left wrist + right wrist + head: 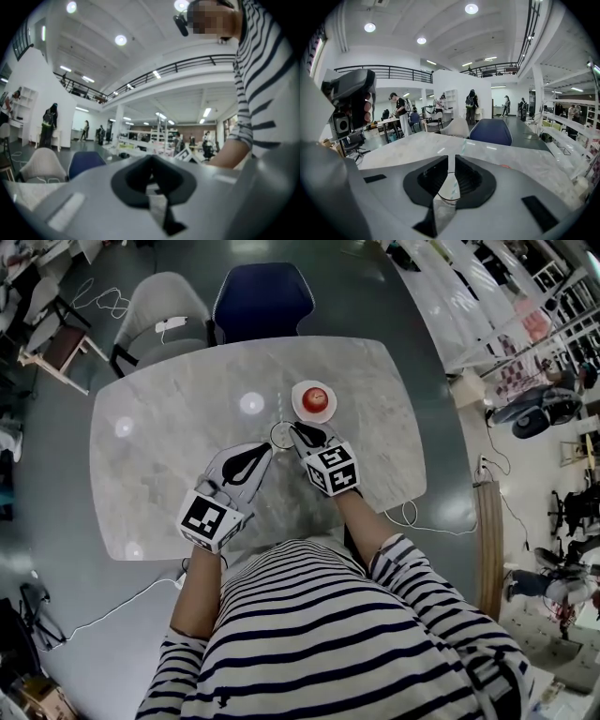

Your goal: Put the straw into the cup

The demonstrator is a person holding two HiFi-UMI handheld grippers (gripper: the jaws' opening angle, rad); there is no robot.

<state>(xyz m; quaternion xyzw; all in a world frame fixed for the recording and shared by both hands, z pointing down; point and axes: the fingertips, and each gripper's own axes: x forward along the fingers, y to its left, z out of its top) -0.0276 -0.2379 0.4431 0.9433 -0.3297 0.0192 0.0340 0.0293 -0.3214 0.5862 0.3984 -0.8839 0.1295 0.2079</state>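
Note:
A clear cup (pixel 283 435) stands near the middle of the marble table (pixel 169 446). A thin striped straw (pixel 280 412) rises from it and leans away from me. My right gripper (pixel 296 431) is at the cup's right rim. In the right gripper view the jaws (pixel 451 161) stand almost together, with the straw (pixel 462 145) running through the narrow gap and the cup's rim (pixel 446 198) below it. My left gripper (pixel 265 452) hovers just left of the cup, holding nothing. Its jaws (pixel 151 161) are together in the left gripper view.
A red apple (pixel 316 397) on a white plate (pixel 300 410) sits just behind and to the right of the cup. A blue chair (pixel 262 298) and a grey chair (pixel 169 310) stand at the table's far edge. Cables lie on the floor.

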